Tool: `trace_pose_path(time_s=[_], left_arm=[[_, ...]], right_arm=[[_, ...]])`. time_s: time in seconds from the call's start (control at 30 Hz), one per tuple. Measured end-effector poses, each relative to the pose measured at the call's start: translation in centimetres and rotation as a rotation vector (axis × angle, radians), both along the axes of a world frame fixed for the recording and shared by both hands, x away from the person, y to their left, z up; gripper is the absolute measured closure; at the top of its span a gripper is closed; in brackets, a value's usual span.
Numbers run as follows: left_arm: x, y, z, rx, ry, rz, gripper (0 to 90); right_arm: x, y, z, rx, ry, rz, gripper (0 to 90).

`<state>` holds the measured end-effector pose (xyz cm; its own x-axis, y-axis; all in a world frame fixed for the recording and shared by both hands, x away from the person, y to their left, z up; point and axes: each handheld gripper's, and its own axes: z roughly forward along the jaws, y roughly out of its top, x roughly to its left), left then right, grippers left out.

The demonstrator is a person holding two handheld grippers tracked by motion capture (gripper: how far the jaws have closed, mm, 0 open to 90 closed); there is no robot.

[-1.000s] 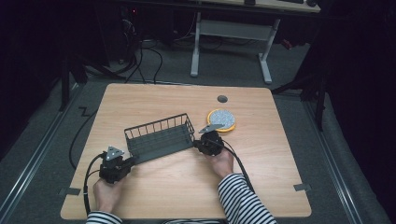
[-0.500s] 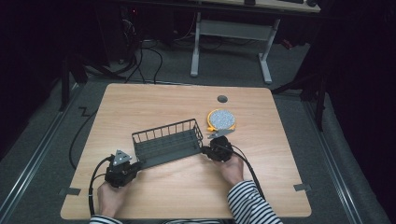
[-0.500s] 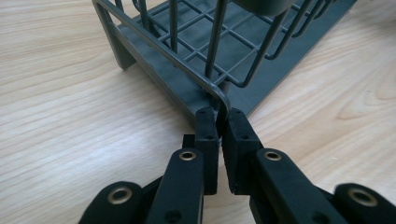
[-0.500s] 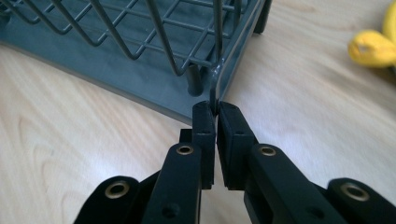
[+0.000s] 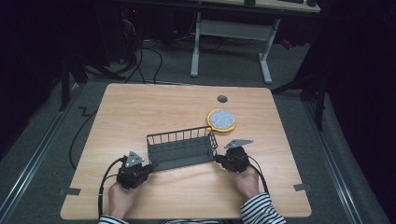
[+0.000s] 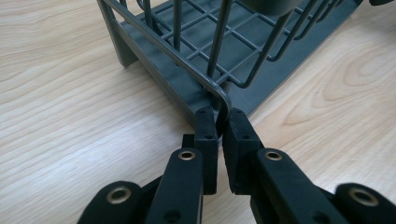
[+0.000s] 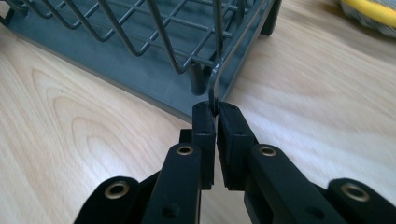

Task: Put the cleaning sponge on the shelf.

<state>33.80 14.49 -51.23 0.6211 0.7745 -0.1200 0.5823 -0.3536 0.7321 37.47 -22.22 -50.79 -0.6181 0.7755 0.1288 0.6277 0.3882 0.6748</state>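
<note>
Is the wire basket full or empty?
Empty: the high view shows bare grid inside the wire basket; both gripper views show bare mesh too.

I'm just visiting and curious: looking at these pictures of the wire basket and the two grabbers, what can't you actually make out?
- Wire basket, high view: too small to tell whether anything lies inside.
- Basket's far end, left gripper view: cut off by the top edge; a dark shape there is unidentifiable.
- Round yellow-rimmed object: small in the high view, blurred and cropped in the right gripper view, so what it is stays unclear.
- The person's face and body: below the bottom edge.
</note>
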Motion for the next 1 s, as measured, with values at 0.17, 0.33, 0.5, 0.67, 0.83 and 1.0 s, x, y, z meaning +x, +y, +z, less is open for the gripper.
trace_pose_path(time_s=[0.17, 0.33, 0.5, 0.67, 0.83, 1.0], left_arm=[[-0.1, -0.7, 0.0, -0.008, 0.005, -0.005, 84.3], [-0.2, -0.2, 0.3, -0.029, 0.011, 0.022, 69.1], [-0.5, 0.8, 0.4, -0.047, 0.010, 0.052, 50.0], [-0.8, 2.0, 0.1, -0.060, 0.014, 0.080, 39.0], [-0.5, 3.1, -0.4, -0.048, 0.012, 0.109, 34.8], [0.4, 4.0, -1.0, -0.001, 0.003, 0.166, 34.0]], right_arm=[[-0.8, -0.9, 0.0, 0.003, 0.001, -0.022, 85.9], [-0.9, -1.3, 0.0, 0.027, 0.009, -0.024, 80.2], [-1.2, -2.0, 0.7, 0.032, -0.004, -0.054, 62.2], [-1.7, -3.1, 1.4, 0.014, -0.021, -0.083, 53.7], [-1.7, -4.8, 1.6, 0.006, -0.041, -0.130, 50.5], [-1.1, -6.4, 1.7, 0.033, -0.072, -0.180, 46.4]])
